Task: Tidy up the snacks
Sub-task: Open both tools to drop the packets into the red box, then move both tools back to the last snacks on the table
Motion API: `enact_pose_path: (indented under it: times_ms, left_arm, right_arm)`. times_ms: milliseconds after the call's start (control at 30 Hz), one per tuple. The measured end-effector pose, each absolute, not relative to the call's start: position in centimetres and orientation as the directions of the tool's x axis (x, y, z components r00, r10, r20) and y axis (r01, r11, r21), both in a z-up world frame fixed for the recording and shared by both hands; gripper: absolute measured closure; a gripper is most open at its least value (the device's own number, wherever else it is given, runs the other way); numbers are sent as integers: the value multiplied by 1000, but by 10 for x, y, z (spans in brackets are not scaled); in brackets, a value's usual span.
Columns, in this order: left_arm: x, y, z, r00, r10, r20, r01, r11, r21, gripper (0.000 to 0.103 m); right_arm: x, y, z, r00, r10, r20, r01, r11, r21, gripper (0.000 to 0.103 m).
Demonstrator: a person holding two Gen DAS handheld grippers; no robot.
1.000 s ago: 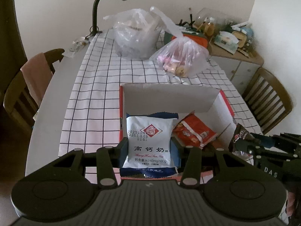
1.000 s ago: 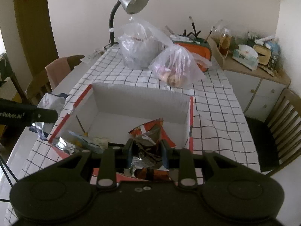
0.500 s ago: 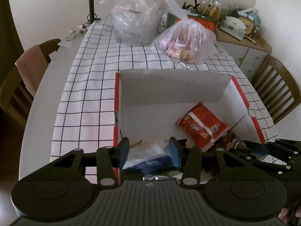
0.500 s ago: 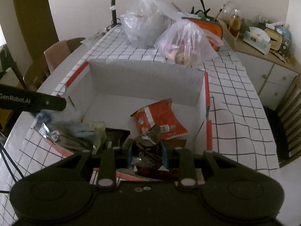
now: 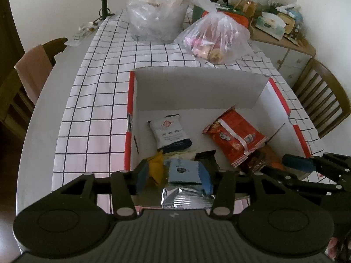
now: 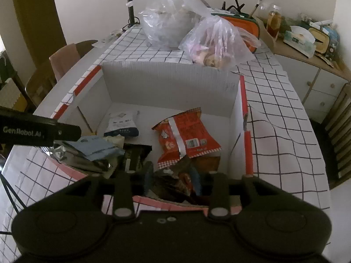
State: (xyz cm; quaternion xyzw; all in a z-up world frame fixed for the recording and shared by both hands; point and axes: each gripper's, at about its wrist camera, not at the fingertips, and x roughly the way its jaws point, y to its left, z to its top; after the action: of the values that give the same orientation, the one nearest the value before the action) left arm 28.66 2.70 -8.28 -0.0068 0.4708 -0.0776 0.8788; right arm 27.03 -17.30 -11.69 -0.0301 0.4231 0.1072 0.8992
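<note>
While both grippers hang over the near edge of the white cardboard box (image 5: pixel 197 92), its red-trimmed rim sits on a checked tablecloth (image 5: pixel 98 100) and snacks lie scattered inside. The left gripper (image 5: pixel 174 178) is opening, its blue pads a moderate gap apart with a light-blue packet (image 5: pixel 183 171) and a silver foil pack (image 5: pixel 186 199) lying between them, no longer squeezed. The right gripper (image 6: pixel 172 178) is opening too — a dark crinkled wrapper (image 6: pixel 169 182) sits between its pads, and whether they press on it I cannot tell. Farther in, a white-and-navy pouch (image 5: pixel 170 133) rests left of centre on the box floor, and a red snack bag (image 5: pixel 234 135) lies to its right, well apart from it. A black packet (image 6: pixel 135 155) lies near the front. Beyond the box stand two clear plastic bags (image 5: pixel 158 15) — the right one (image 5: pixel 216 37) holds pinkish items.
</note>
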Motion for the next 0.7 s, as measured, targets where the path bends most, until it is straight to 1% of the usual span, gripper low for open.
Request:
enact_pose_path:
  times_ms: [133, 233, 300, 400, 500, 567, 667, 700]
  left_arm:
    - [278, 28, -75, 559, -152, -815, 139, 986, -88, 47]
    - [272, 31, -68, 575, -158, -803, 142, 986, -93, 42]
    - [267, 32, -63, 583, -164, -796, 145, 985, -96, 41]
    - [259, 33, -56, 597, -169, -784, 154, 984, -95, 40]
    - [249, 36, -48, 618, -163, -770, 148, 985, -89, 36]
    - [242, 38, -43, 628, -169, -759, 153, 984, -93, 36]
    - [232, 40, -36, 641, -178, -746, 161, 982, -96, 35]
    - [229, 40, -34, 646, -180, -742, 162, 982, -97, 33]
  right_arm:
    - [264, -172, -109, 631, 171, -756, -223, 974, 34, 57]
    - [257, -173, -100, 647, 178, -741, -226, 973, 36, 54]
    - [253, -173, -94, 659, 181, -730, -226, 973, 38, 52]
    - [245, -172, -84, 673, 190, -715, -231, 972, 42, 45]
    - [234, -172, -75, 688, 200, -697, -240, 970, 41, 38]
    - [227, -172, -69, 696, 205, -688, -244, 969, 41, 37]
    - [217, -174, -62, 707, 207, -677, -242, 969, 44, 29]
    - [214, -175, -60, 708, 210, -674, -241, 969, 48, 28]
